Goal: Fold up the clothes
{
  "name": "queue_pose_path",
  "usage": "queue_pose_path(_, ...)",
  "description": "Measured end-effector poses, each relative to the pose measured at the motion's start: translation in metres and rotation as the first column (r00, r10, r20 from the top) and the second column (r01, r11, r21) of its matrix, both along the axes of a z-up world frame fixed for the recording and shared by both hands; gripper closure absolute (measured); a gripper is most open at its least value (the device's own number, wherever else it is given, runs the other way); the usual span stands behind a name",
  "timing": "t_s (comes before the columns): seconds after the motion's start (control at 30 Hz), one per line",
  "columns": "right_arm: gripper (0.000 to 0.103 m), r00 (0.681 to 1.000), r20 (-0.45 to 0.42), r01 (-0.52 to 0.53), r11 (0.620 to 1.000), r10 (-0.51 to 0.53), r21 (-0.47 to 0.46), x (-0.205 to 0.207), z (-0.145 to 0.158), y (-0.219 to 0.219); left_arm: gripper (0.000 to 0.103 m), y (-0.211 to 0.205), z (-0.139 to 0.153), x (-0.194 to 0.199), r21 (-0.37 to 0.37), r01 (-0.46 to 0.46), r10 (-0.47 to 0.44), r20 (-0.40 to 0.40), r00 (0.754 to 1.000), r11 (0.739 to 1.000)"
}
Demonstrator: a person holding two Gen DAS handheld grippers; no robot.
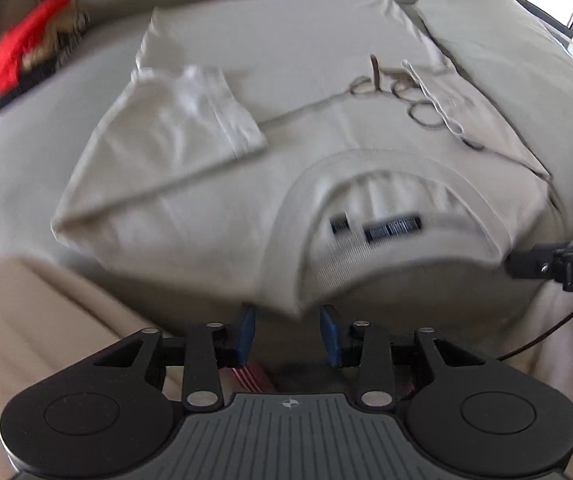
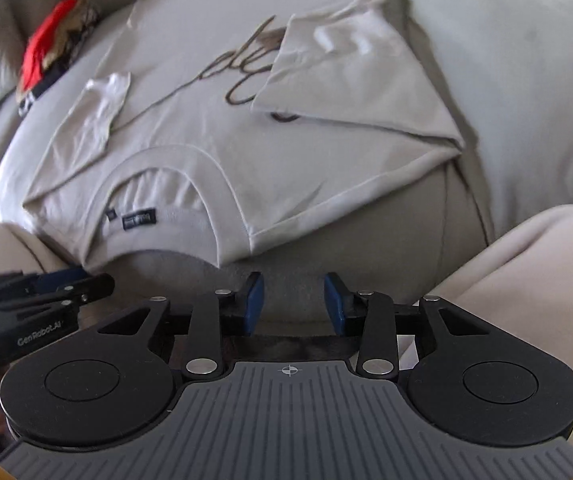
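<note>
because the beige t-shirt (image 1: 214, 184) is thin, soft and light, it is judged likely to sag and crease when lifted, so hold is best taken at the near shoulder corners on either side of the collar (image 1: 370, 196). it is spread flat on a grey sofa cushion (image 2: 506, 92), both sleeves folded inward, its long axis running from the near collar away to the far hem. the left gripper (image 1: 288, 334) and right gripper (image 2: 294, 304) are held partly open and empty just short of the collar edge.
</note>
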State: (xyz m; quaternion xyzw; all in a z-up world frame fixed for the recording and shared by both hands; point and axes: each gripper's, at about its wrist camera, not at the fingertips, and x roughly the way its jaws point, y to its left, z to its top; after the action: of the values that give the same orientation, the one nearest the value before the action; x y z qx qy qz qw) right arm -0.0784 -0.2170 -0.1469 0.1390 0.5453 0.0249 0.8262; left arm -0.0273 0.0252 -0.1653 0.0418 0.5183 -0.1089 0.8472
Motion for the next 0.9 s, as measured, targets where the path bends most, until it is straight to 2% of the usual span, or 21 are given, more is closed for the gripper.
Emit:
queue_pose_path(0.13,0.062,0.991,0.133,-0.008,1.000,0.008,-0.003,-0.003,0.017,0.004,0.069,0.005,0.016,-0.003,-0.005,-0.030,0.031,0.118,0.992,1.000)
queue_pose_path(0.23,0.063,0.985,0.172,-0.017,1.000,0.020,-0.016,0.009,0.020,0.014,0.069,0.005,0.020,0.004,0.005,-0.059,0.057,0.174,0.983,0.998)
queue_pose_path(0.33,0.064,0.984,0.173,-0.034,0.997,0.045,-0.065,0.022,0.011,0.025,0.068,-0.002,0.009,0.013,0.045,-0.044,0.037,0.148,0.988,0.998)
queue_pose_path(0.43,0.063,0.983,0.167,-0.058,0.993,0.076,-0.107,0.017,0.010,0.030,0.068,-0.004,0.007,0.010,0.066,-0.037,0.027,0.156,0.987,0.997)
queue_pose_path(0.5,0.063,0.989,0.119,-0.073,0.992,0.085,-0.101,0.013,0.011,0.030,0.068,-0.004,0.007,0.008,0.067,-0.030,0.020,0.138,0.990,0.997)
queue_pose_path(0.57,0.063,0.994,0.068,-0.085,0.993,0.091,-0.082,0.010,0.011,0.029,0.068,0.000,0.006,0.007,0.051,-0.028,0.023,0.080,0.996,0.998)
queue_pose_path(0.63,0.063,0.994,0.072,-0.074,0.996,0.078,-0.045,0.007,0.016,0.024,0.068,0.002,0.006,0.007,0.035,-0.019,0.018,0.040,0.999,0.999)
queue_pose_path(0.67,0.060,0.995,0.075,-0.069,0.997,0.071,-0.028,0.006,0.019,0.022,0.068,0.002,0.008,0.005,0.034,-0.015,0.014,0.037,0.999,0.999)
queue_pose_path(0.73,0.053,0.992,0.106,-0.062,0.998,0.063,-0.006,0.004,0.028,0.019,0.068,0.003,0.014,0.003,0.021,-0.014,0.013,0.039,0.999,1.000)
queue_pose_path(0.9,0.049,0.980,0.186,-0.077,0.997,0.077,-0.008,0.003,0.059,0.023,0.067,0.009,0.039,0.004,-0.023,-0.020,0.022,0.082,0.996,1.000)
